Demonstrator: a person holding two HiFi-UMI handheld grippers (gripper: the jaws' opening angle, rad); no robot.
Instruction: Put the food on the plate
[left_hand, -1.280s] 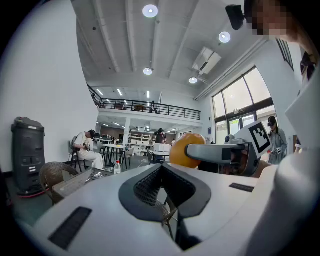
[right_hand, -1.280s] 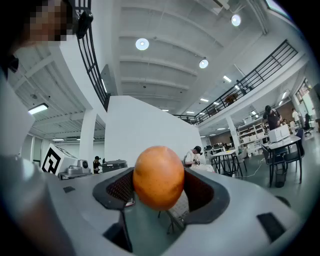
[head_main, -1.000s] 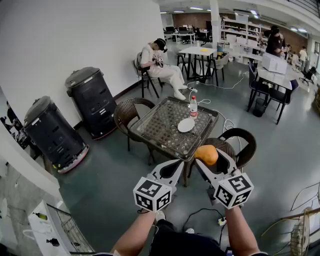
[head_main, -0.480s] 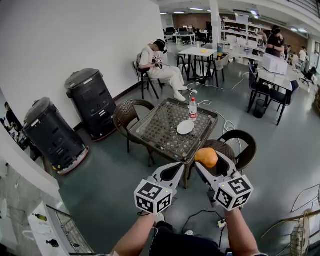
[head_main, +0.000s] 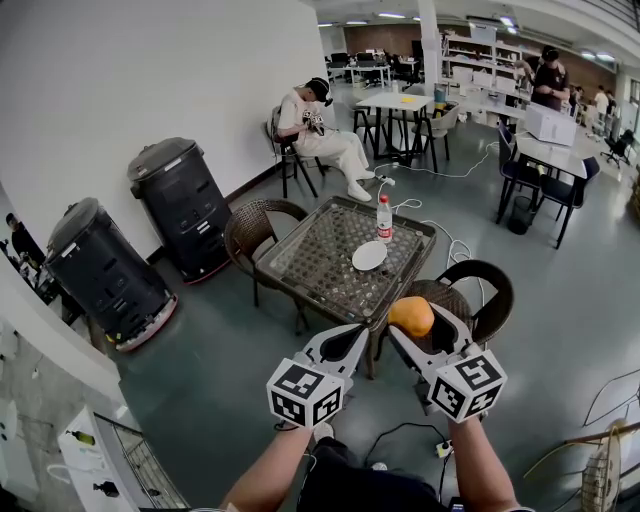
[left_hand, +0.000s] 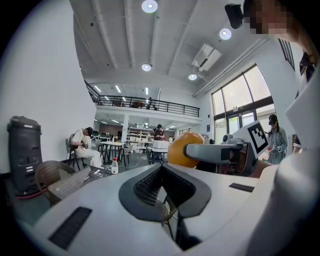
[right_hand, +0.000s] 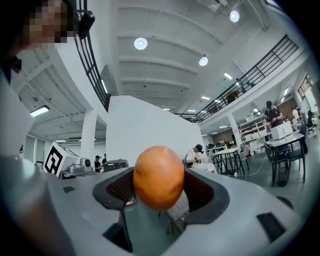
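Note:
An orange round fruit (head_main: 412, 314) (right_hand: 158, 176) is clamped in my right gripper (head_main: 418, 322), held in the air well short of the table. In the left gripper view the fruit (left_hand: 183, 149) shows to the right of centre. A white plate (head_main: 369, 254) lies on the glass-topped table (head_main: 320, 262) ahead, near a water bottle (head_main: 384, 219) with a red cap. My left gripper (head_main: 345, 340) hangs beside the right one, its jaws shut with nothing between them (left_hand: 161, 186).
Wicker chairs (head_main: 255, 231) (head_main: 478, 290) stand round the table. Two dark bins (head_main: 183, 205) (head_main: 100, 270) line the white wall at left. A seated person (head_main: 322, 135) is behind the table; cables (head_main: 452, 246) trail on the floor. A power strip (head_main: 444, 442) lies near my feet.
The view has crept slightly toward the table; both grippers keep their pose and the fruit stays held.

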